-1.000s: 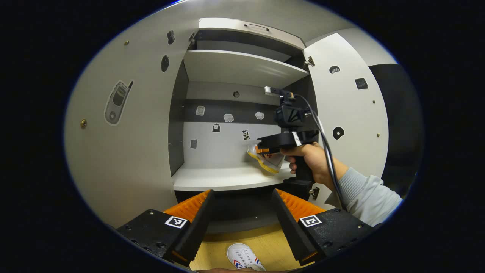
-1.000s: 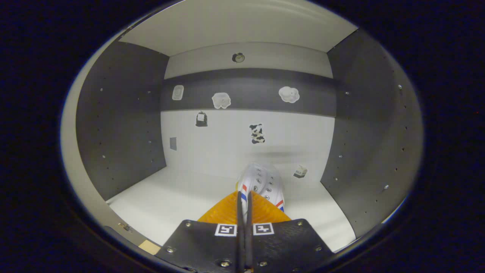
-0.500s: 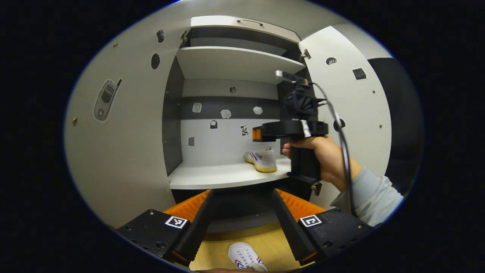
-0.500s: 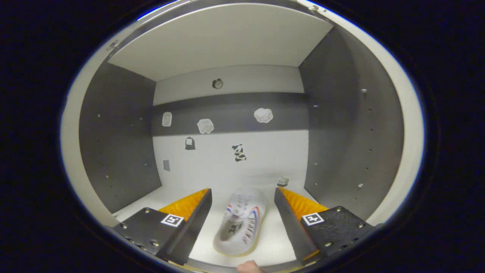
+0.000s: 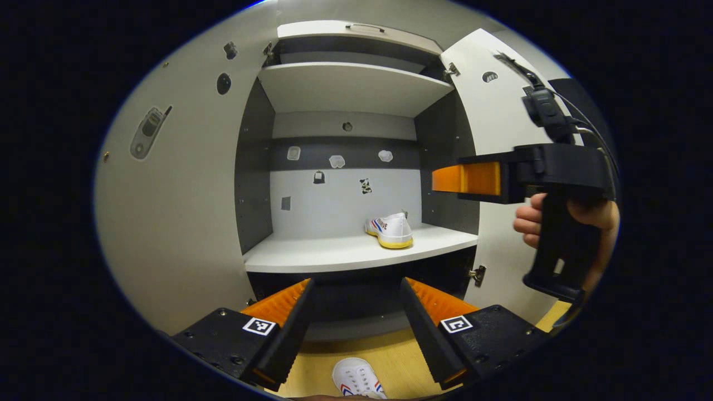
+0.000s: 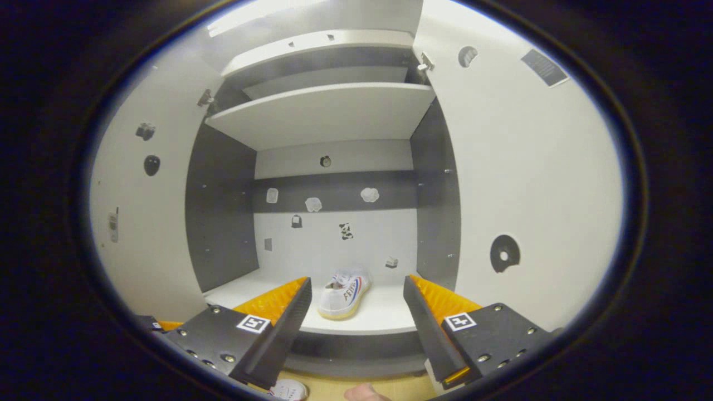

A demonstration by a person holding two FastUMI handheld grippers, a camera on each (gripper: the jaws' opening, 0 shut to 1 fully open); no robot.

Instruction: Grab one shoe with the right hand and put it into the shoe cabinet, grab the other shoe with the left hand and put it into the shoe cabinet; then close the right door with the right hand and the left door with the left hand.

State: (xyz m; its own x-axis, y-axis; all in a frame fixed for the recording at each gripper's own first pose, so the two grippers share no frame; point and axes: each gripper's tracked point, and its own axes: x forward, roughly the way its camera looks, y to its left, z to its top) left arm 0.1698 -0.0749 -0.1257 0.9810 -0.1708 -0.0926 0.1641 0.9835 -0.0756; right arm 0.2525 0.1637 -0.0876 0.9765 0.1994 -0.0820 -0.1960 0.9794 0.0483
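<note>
Left gripper view: left tool (image 5: 356, 312) seen at bottom of frame, fingers set wide apart, nothing between them. Held low in front of shoe cabinet (image 5: 253, 167), below lower shelf (image 5: 334, 253). One shoe (image 5: 390, 230) noted on lower shelf, toward right side wall of cabinet, sole flat on shelf, near back panel. Second shoe (image 5: 356, 381) noted on wooden floor (image 5: 390, 362) in front of cabinet, below the open fingers, partly cut off by edge of view. Left door (image 5: 178, 195) and right door (image 5: 496, 122) both swung open. Right tool (image 5: 465, 179) seen outside cabinet, in front of right door, gripped by a hand (image 5: 562, 217) on its handle; seen side-on, so spacing of its fingers cannot be told from here. Upper shelf (image 5: 356, 86) above lower shelf carried nothing visible. Small stickers (image 5: 337, 161) noted on back panel of cabinet.

Right gripper view: right tool (image 6: 356, 312) at bottom of frame, fingers well apart, gripping nothing. Pointed into cabinet (image 6: 223, 211) from outside its front edge. Shoe on lower shelf (image 6: 343, 289) seen between the two fingers but farther in, not touched by either, heel toward camera. Right door (image 6: 529, 184) alongside, on right of cabinet opening. Bit of second shoe (image 6: 289, 390) caught at bottom edge, on floor in front of cabinet.
</note>
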